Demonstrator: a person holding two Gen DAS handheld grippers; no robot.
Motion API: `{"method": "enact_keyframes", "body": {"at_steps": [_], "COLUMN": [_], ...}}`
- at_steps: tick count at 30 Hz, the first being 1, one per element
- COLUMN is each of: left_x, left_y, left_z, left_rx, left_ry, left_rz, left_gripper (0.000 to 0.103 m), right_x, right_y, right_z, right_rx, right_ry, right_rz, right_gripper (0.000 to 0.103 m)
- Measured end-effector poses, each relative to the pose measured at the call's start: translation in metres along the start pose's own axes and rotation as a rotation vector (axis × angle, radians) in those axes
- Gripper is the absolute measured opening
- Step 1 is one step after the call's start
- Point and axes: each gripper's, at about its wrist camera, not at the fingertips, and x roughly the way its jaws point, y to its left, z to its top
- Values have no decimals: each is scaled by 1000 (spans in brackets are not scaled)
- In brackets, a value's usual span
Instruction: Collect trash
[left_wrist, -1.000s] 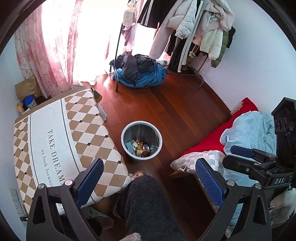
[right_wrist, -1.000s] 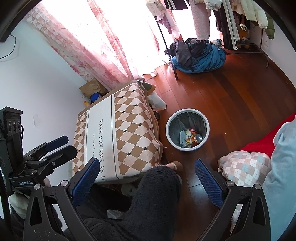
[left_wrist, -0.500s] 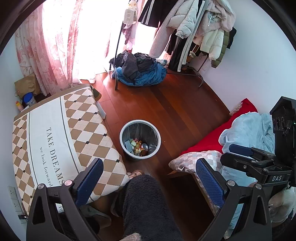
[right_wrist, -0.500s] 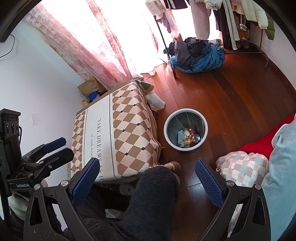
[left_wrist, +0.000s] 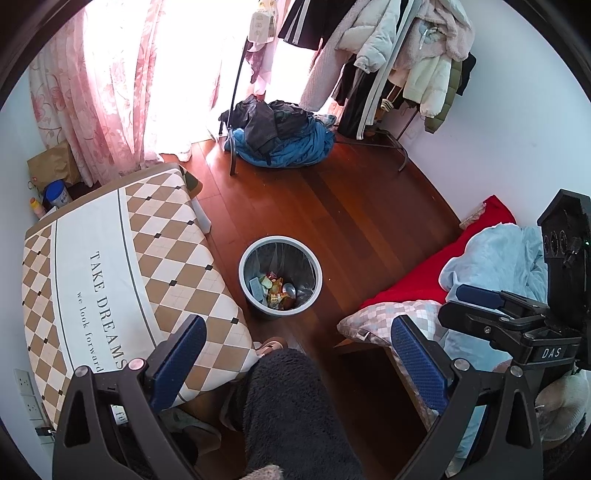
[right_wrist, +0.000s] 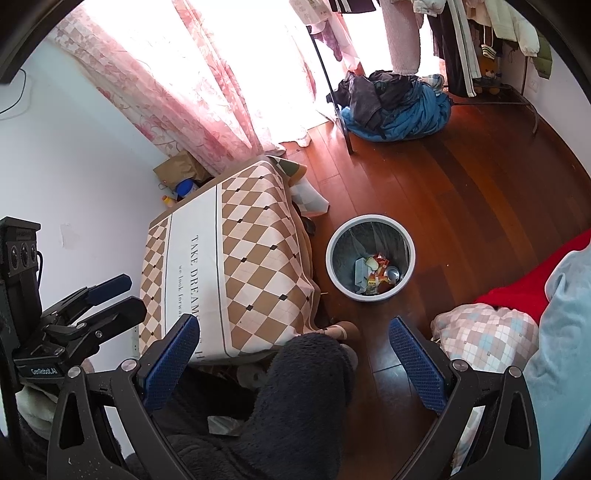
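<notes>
Both tools are held high above the floor. The left gripper (left_wrist: 297, 349) has its jaws spread wide with nothing between them; the right gripper (right_wrist: 293, 345) is likewise spread and empty. The waste bin (left_wrist: 279, 253) stands on the wooden floor (left_wrist: 369, 221) ahead of both tools and below them, beside the cloth-covered table (right_wrist: 236, 258). Trash (right_wrist: 376, 275), wrappers and a can, lies inside the bin.

Sunlit pink curtains (left_wrist: 110, 85); dark wooden floor (left_wrist: 351, 206); white walls (right_wrist: 74, 155).
</notes>
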Motion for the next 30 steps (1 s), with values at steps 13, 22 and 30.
{"method": "enact_keyframes", "body": {"at_steps": [13,22,30], "left_x": [16,23,23], "left_y": [1,4,5], "left_z": [10,13,13], "left_rx": [-15,-25,-25], "left_ry": [16,29,28], "left_rz": [2,1,1], "left_gripper": [102,102,102], "right_x": [8,14,19], "right_y": [-6,-9,-6], "right_z": [11,13,13], "right_rx": [-3,-5,-5], "right_ry": [21,30,33], "right_rz": [-3,-4,-6], "right_gripper": [103,103,103]}}
